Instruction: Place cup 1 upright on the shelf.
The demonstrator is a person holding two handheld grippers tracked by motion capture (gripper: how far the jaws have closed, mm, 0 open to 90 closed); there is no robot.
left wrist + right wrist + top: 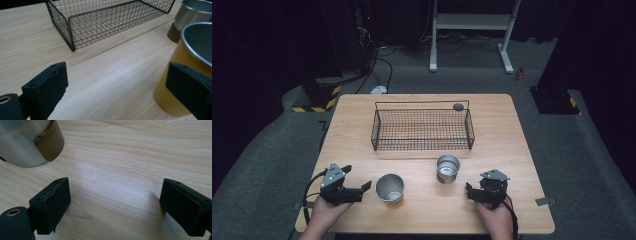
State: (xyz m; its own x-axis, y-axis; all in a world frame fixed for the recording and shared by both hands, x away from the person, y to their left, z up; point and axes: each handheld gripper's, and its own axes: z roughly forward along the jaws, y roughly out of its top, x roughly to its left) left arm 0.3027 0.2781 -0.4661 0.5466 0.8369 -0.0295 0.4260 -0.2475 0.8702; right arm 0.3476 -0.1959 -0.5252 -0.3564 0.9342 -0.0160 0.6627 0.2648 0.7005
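Left tool [360,189]: jaws spread, released, resting on table [512,150], just left of yellow cup [390,188]. Right tool [470,191]: jaws spread, released, near brown-banded cup [448,168]. Both cups upright, in front of wire basket [422,129].

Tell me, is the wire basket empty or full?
Empty. Through the wire basket only the bare table shows. Both cups stand outside, in front of it.
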